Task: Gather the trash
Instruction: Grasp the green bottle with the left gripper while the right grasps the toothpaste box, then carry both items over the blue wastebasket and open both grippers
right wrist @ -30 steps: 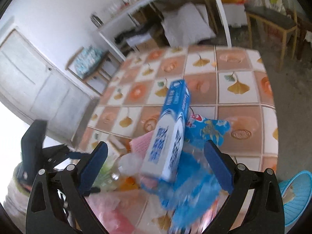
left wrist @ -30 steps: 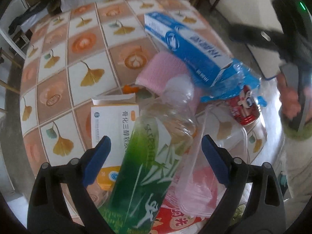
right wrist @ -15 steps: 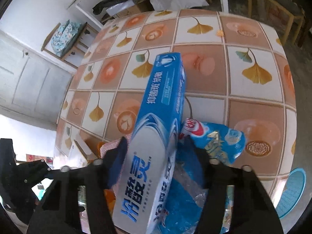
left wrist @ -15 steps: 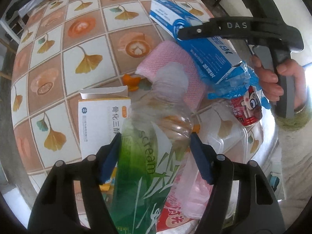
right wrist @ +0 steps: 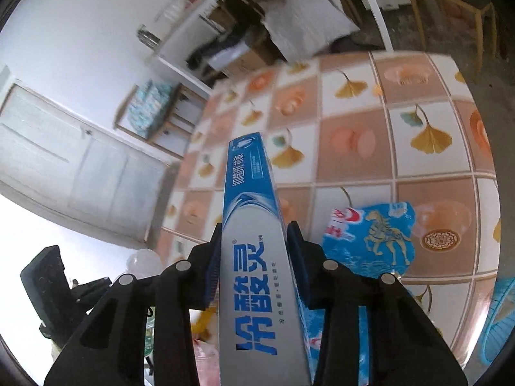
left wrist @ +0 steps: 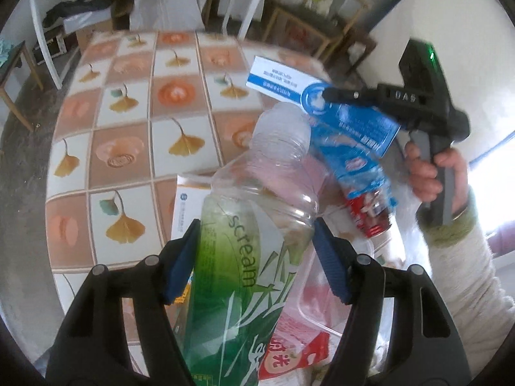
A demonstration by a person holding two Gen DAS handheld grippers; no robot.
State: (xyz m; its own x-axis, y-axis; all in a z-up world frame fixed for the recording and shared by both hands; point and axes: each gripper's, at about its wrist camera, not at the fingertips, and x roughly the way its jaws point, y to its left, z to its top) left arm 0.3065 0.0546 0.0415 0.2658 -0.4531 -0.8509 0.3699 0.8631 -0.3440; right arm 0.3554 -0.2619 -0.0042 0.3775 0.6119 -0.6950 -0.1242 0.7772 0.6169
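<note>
A crushed clear plastic bottle (left wrist: pixel 276 160) with a green label sits between the blue pads of my left gripper (left wrist: pixel 255 228), which is shut on its label and holds it tilted above the trash pile. A long blue and silver toothpaste box (right wrist: pixel 251 186) points away from me over the table. My right gripper (right wrist: pixel 254 228) has its jaws closing on the box, with both pads pressed against its sides. In the left wrist view the same box (left wrist: pixel 289 83) hangs in the right gripper (left wrist: pixel 334 96), held by a person's hand (left wrist: pixel 425 173).
The tiled table (left wrist: pixel 128 128) carries a pile: a white medicine box (left wrist: pixel 186 212), a red can (left wrist: pixel 370 215), a clear plastic container (left wrist: pixel 322 289), a red packet (left wrist: pixel 289 357). A blue snack wrapper (right wrist: pixel 370 234) lies right of the box. A blue basket (right wrist: pixel 502 321) stands beyond the table's edge.
Both grippers went from wide open to closed, the left on the bottle and the right on the toothpaste box. The bottle and box have risen off the pile.
</note>
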